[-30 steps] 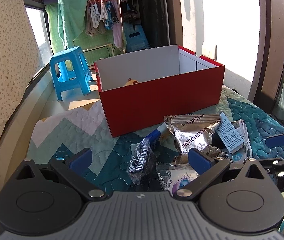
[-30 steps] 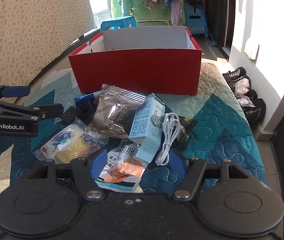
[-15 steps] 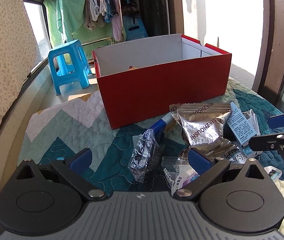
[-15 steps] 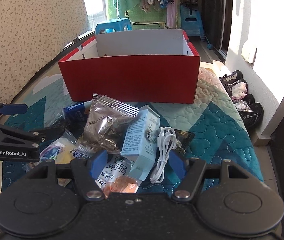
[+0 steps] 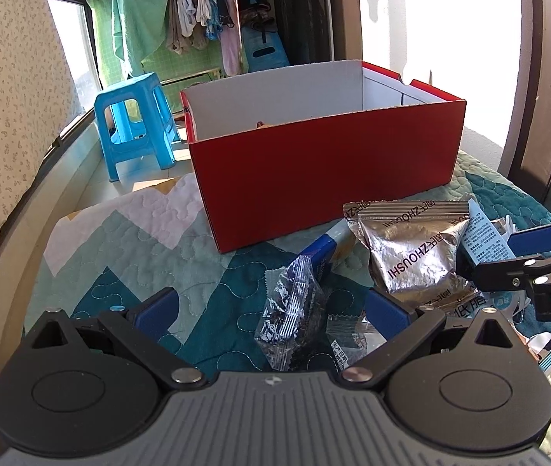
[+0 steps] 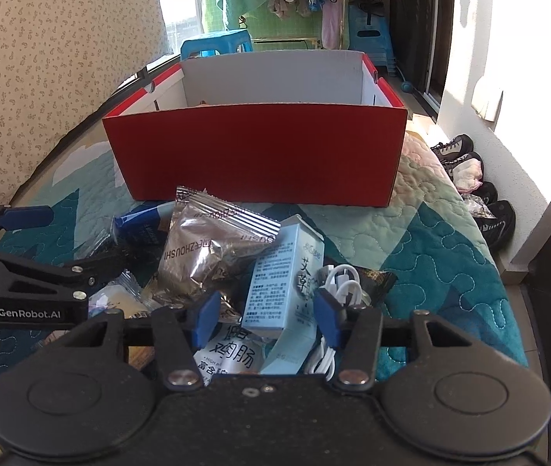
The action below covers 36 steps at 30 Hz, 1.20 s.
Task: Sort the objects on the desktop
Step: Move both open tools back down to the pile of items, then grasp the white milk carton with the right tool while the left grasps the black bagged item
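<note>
A red cardboard box (image 5: 326, 178), white inside, stands open on the quilt; it also shows in the right wrist view (image 6: 260, 155). In front of it lies a pile: a silver foil snack bag (image 5: 415, 248) (image 6: 205, 248), a dark crinkled wrapper (image 5: 291, 310), a blue tube (image 5: 322, 252), a light blue carton (image 6: 283, 283) and a white cable (image 6: 337, 283). My left gripper (image 5: 271, 310) is open with the dark wrapper between its fingers. My right gripper (image 6: 267, 314) is open around the lower end of the light blue carton.
A blue plastic stool (image 5: 131, 124) stands beyond the quilt's far left edge. A patterned wall panel (image 6: 42, 58) runs along the left. Shoes (image 6: 477, 186) lie on the floor to the right. Laundry (image 5: 197, 23) hangs behind the box.
Both grippers have dropped lower and moved forward into the pile. The dark wrapper now sits between the left fingers and the blue carton between the right fingers. Both stay open.
</note>
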{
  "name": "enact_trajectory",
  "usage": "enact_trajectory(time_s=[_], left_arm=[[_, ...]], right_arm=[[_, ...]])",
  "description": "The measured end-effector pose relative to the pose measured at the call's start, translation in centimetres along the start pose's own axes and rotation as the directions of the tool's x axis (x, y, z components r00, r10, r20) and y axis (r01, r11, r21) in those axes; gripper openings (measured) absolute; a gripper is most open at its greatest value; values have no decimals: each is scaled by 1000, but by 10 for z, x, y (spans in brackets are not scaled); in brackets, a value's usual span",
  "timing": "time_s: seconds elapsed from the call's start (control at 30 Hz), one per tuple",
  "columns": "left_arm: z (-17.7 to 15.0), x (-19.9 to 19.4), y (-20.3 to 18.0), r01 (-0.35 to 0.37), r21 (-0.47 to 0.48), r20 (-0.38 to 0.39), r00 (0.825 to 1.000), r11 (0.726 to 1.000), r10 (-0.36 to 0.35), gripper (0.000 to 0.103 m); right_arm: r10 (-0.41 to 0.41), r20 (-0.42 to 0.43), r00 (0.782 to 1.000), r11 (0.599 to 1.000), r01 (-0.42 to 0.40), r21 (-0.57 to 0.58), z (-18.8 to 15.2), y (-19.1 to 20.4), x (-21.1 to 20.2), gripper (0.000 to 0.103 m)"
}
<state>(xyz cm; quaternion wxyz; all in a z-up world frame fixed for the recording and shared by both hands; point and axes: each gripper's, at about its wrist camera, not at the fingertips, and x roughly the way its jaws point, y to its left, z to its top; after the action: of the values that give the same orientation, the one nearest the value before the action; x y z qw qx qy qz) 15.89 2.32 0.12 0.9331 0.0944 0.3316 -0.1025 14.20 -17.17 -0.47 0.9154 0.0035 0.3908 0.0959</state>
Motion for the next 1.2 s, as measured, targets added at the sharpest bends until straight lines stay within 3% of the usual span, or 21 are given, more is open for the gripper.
enact_trajectory(time_s=[0.37, 0.47, 0.6, 0.77, 0.83, 1.2], left_arm=[[-2, 17, 0, -18, 2, -11, 1000, 1000, 18, 99], [-4, 17, -1, -19, 9, -13, 1000, 1000, 19, 90], [-7, 18, -2, -18, 14, -21, 1000, 1000, 19, 68], [-8, 14, -2, -17, 5, -16, 1000, 1000, 17, 51], [-8, 12, -2, -17, 4, -8, 1000, 1000, 17, 40], [-7, -1, 5, 0, -24, -2, 1000, 1000, 0, 29]], right_arm=[[-41, -8, 999, 999, 40, -15, -2, -1, 11, 42], [-48, -9, 999, 999, 48, -15, -2, -2, 12, 39], [-49, -8, 999, 999, 49, -11, -3, -3, 12, 37], [-61, -2, 998, 998, 61, -8, -3, -4, 11, 32], [-64, 2, 998, 998, 64, -3, -3, -5, 10, 30], [-53, 14, 998, 998, 53, 28, -3, -12, 2, 28]])
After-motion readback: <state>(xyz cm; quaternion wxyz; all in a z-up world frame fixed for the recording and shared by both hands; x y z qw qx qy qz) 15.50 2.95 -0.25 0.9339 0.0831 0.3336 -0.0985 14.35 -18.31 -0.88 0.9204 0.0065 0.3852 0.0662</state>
